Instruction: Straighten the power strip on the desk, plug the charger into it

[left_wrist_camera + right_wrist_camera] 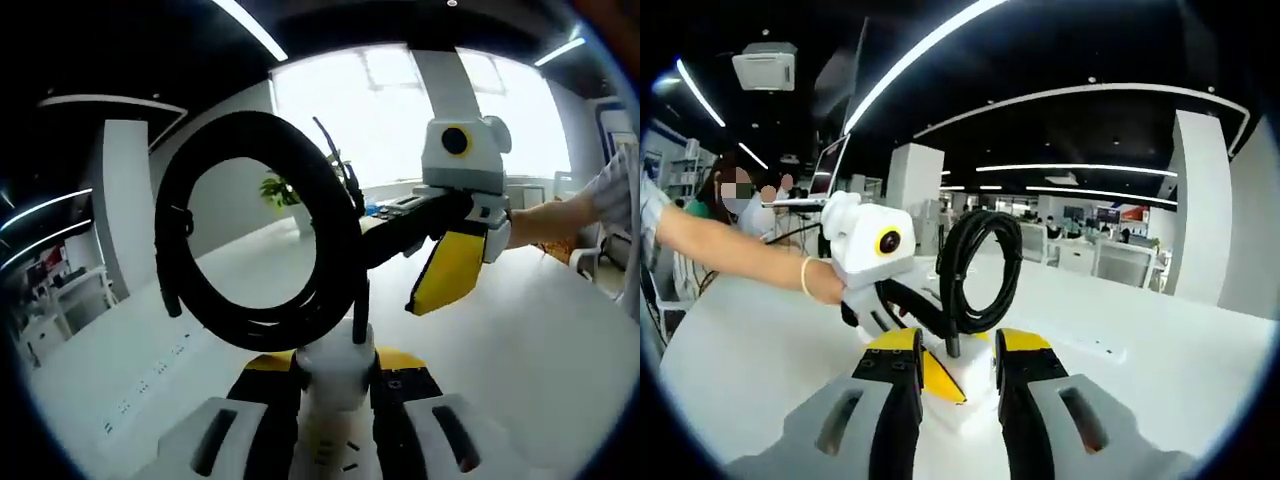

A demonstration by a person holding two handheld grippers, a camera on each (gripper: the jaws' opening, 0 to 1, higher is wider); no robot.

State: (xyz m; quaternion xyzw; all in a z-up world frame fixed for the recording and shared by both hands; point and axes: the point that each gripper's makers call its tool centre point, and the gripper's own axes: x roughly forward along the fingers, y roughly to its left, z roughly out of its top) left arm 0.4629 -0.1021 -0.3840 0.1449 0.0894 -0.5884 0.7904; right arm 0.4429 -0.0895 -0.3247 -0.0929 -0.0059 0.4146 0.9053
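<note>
Potted plant [280, 190] by bright windows [400, 110]; open laptop [825, 175]; ceiling air unit [765, 65] overhead.

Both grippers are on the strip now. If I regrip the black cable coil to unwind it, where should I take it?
Probably the top arc of the cable coil, coming from above with one jaw through the open hoop. The loop stands upright off the power strip, which the left gripper clamps. Its base is crowded by the right gripper.

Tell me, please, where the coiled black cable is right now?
In the left gripper view the coiled black cable stands up from the white power strip held in the left gripper, lifted above the white desk, beside the right gripper.
</note>
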